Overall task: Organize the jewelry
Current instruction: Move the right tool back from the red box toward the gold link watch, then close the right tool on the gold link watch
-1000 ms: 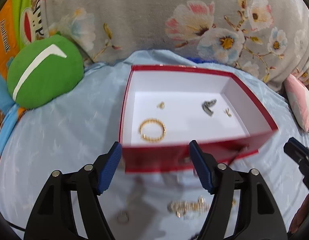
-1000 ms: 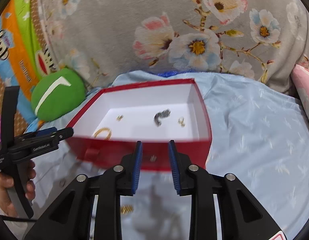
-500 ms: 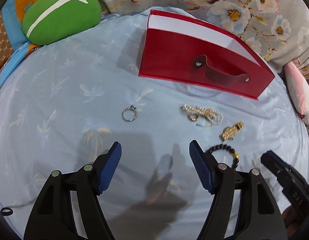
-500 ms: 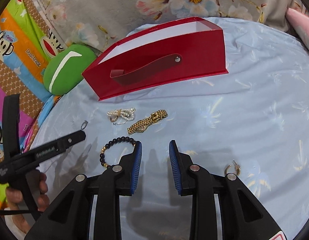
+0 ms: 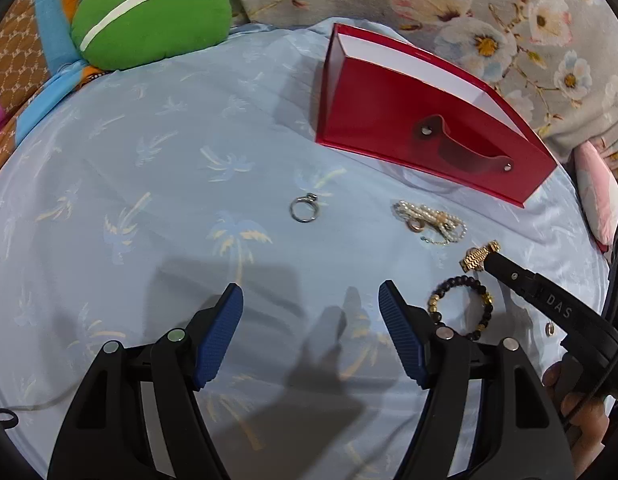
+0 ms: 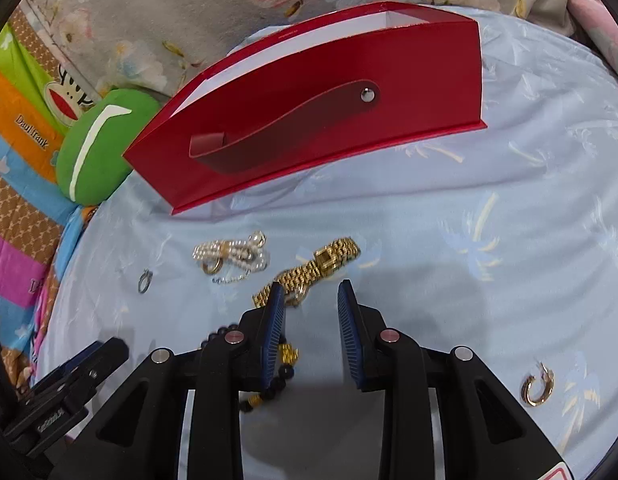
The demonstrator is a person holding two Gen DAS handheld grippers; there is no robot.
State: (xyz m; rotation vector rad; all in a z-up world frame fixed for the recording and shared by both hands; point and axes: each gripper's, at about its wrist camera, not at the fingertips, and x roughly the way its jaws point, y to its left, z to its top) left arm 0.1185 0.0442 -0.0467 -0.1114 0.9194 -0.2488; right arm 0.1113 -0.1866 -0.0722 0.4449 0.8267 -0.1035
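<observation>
You have lowered both tools from above the red box [image 5: 393, 120] toward the bed: the right tool [image 6: 311, 292] now sits over the gold bracelet [image 6: 309, 270]; the left tool [image 5: 311, 300] hangs near the ring [image 5: 304, 208].

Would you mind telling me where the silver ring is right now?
The silver ring lies on the blue sheet, left of the pearl bracelet and in front of the red box, seen from the left wrist camera.

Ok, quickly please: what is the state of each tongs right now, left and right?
Left tongs: open wide, holding nothing, above bare cloth.
Right tongs: open with a narrow gap, holding nothing, tips at the gold watch band.
</observation>
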